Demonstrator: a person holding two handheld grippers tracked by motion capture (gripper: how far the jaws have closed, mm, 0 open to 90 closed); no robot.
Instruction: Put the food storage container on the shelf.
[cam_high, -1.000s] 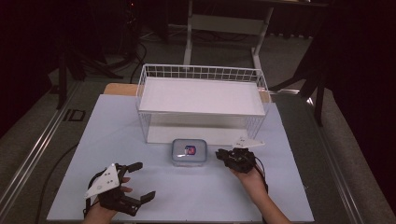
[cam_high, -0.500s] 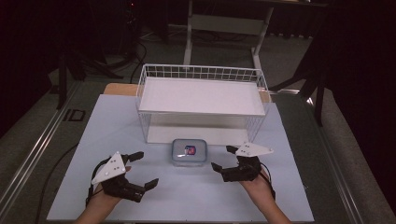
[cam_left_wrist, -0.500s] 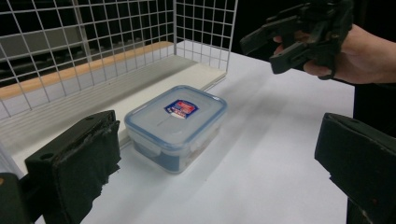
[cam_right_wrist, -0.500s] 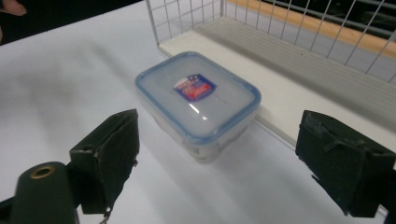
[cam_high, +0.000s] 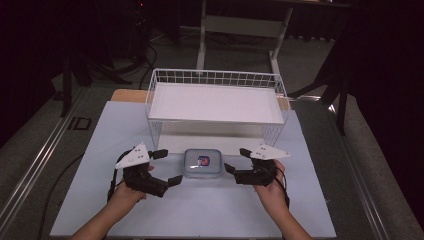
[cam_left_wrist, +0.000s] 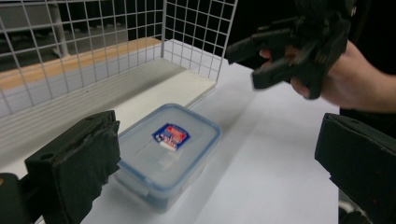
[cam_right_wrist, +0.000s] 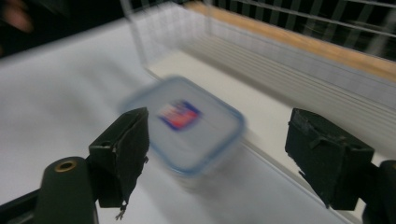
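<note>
1. Worktop (cam_high: 90, 150): a pale sheet covers it. A white wire basket (cam_high: 215, 80) stands along the far edge, at the centre.
2. Container (cam_high: 202, 163): a clear lidded box with a blue rim and a red-and-blue label. It lies flat on the worktop just in front of the basket's near wall, between the two grippers. Nothing touches it.
3. Left gripper (cam_high: 162, 167): compared with one second ago it has come in from the near-left corner toward the container and risen. Its jaws stand wide apart and hold nothing; in the left gripper view one pad (cam_left_wrist: 79, 163) sits just beside the container's (cam_left_wrist: 168, 149) near end.
4. Right gripper (cam_high: 236, 161): one second ago its jaws were nearly closed beside the container. They have just been opening, then eased in slightly, and now stand wide. The container (cam_right_wrist: 187, 130) appears beyond them, not clamped.
5. Assessment: both grippers now flank the container with spread jaws. This suggests a two-sided grasp is being prepared, probably for a lift toward the basket. No grip exists yet.
</note>
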